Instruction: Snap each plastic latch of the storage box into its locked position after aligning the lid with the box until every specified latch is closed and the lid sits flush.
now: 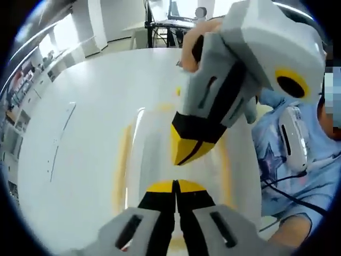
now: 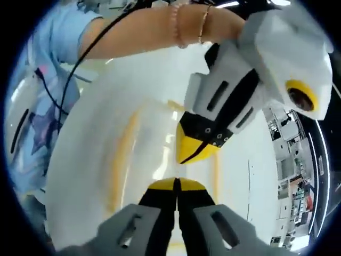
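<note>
Translucent white plastic storage box lid with yellow edge strips (image 1: 160, 154) lies on the round white worktop (image 1: 80, 122). Left gripper (image 1: 175, 186) sits over the lid, jaws together, nothing between them. Right gripper (image 2: 176, 184) faces it across the lid, jaws also together, empty. Both yellow tips near lid centre.

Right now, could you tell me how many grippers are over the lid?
2: the left gripper and right gripper, tips facing over the white lid, both shut.
</note>
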Demonstrator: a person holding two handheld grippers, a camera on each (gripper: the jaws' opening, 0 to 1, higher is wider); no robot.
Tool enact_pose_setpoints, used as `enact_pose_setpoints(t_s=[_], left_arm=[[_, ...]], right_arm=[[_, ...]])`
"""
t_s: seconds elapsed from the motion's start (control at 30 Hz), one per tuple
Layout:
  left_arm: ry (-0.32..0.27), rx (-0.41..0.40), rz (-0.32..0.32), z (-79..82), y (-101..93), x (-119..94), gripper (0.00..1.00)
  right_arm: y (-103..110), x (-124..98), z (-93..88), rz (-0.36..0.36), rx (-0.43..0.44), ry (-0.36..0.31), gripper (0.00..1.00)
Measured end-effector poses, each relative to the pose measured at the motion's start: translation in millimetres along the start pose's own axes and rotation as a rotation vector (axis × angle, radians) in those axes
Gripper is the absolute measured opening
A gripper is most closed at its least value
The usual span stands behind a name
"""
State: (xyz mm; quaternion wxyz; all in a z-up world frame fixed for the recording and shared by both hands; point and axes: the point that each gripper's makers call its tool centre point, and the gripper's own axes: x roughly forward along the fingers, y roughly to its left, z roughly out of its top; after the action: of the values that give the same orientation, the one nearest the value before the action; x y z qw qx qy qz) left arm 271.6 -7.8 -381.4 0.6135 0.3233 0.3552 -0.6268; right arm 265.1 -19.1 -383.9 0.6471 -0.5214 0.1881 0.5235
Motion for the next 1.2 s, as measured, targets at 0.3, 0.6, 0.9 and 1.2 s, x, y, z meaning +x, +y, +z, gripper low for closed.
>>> enact_pose_setpoints(t_s=[0.3, 0.6, 0.9, 1.2], left_arm=[[-0.148, -0.067, 0.083, -24.4, 8.5, -19.2, 0.0], [-0.259, -0.108, 0.175, -48.1, 13.9, -37.6, 0.0], [-0.403, -0.05, 0.205, -48.7, 13.2, -47.0, 0.0], [-0.437, -0.11, 0.202, -65.1, 7.3, -48.7, 0.0]], right_arm=[[-0.1, -1.0, 0.2, 0.002, 0.027, -0.032, 0.0], [-0.8, -2.5, -0.8, -0.016, 0.049, -0.069, 0.0], [-2.1, -3.4, -1.3, -0.03, 0.036, -0.077, 0.0], [-4.1, -5.3, -1.8, -0.021, 0.058, -0.104, 0.0]])
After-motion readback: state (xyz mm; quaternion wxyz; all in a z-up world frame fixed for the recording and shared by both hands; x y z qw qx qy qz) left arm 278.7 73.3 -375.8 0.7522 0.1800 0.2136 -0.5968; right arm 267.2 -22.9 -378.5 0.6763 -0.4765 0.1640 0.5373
